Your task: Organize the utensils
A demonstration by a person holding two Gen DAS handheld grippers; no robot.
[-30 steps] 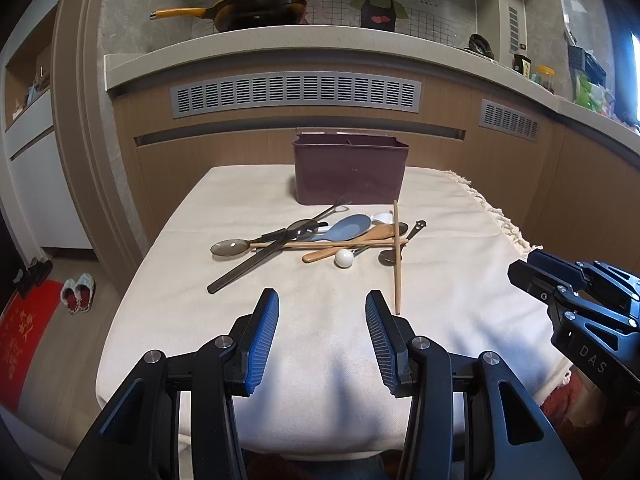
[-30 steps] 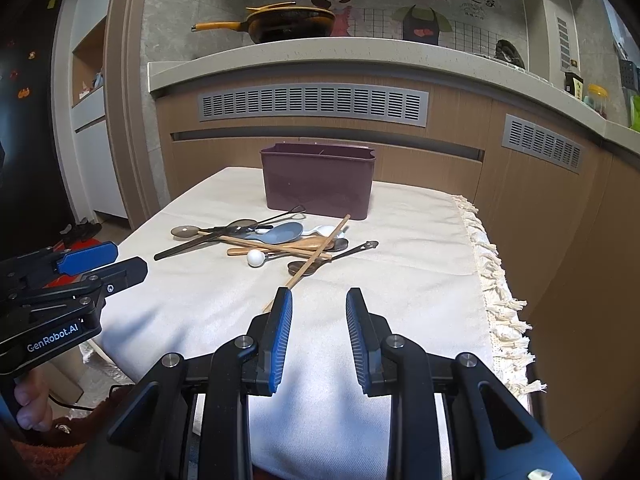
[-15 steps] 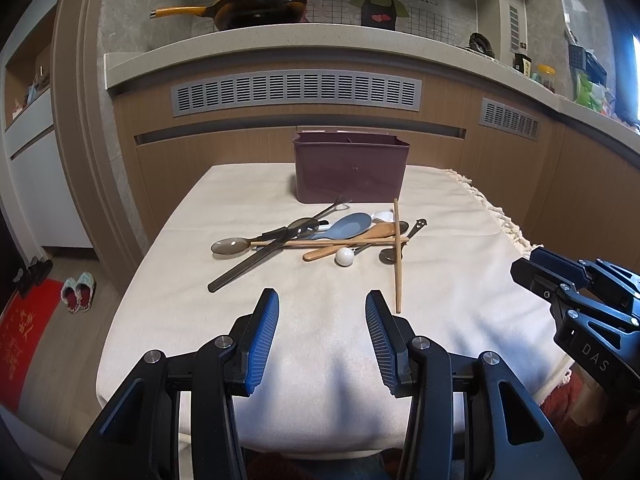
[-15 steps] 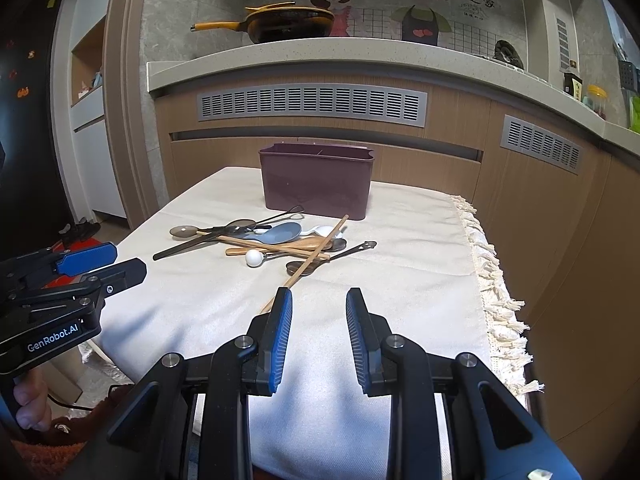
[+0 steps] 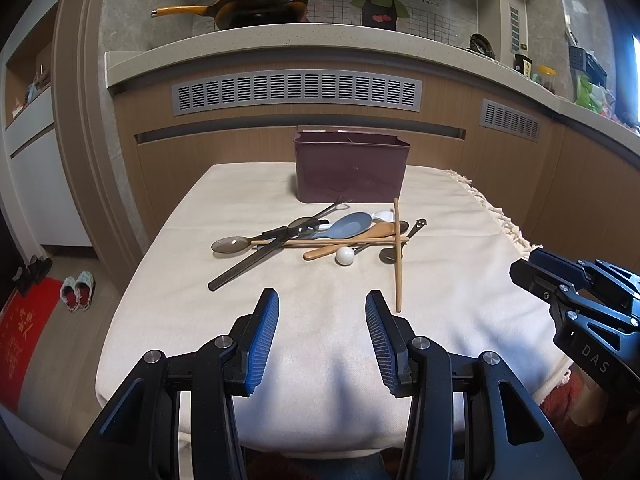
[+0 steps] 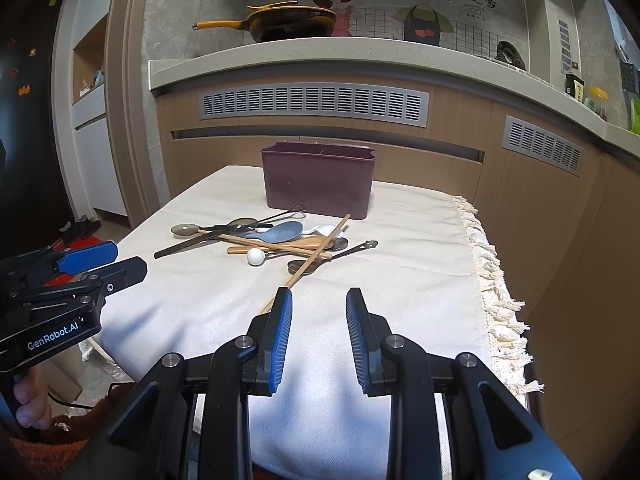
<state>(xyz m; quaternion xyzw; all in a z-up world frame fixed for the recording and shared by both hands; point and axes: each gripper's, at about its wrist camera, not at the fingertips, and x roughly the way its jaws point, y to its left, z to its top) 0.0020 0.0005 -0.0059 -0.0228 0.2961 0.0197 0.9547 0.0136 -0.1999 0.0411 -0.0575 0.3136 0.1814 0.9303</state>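
A pile of utensils lies mid-table: metal spoons, a blue-grey spoon, a wooden spoon, wooden chopsticks, a black stick and a white ball-ended piece. The pile also shows in the right wrist view. A purple utensil holder stands behind it, also in the right wrist view. My left gripper is open and empty above the near table edge. My right gripper is open and empty, beside one chopstick's near end.
The table carries a cream cloth with a fringed right edge. A counter with a yellow-handled pan stands behind. Slippers and a red mat lie on the floor at left.
Both grippers have barely moved. The utensils and holder lie as before.
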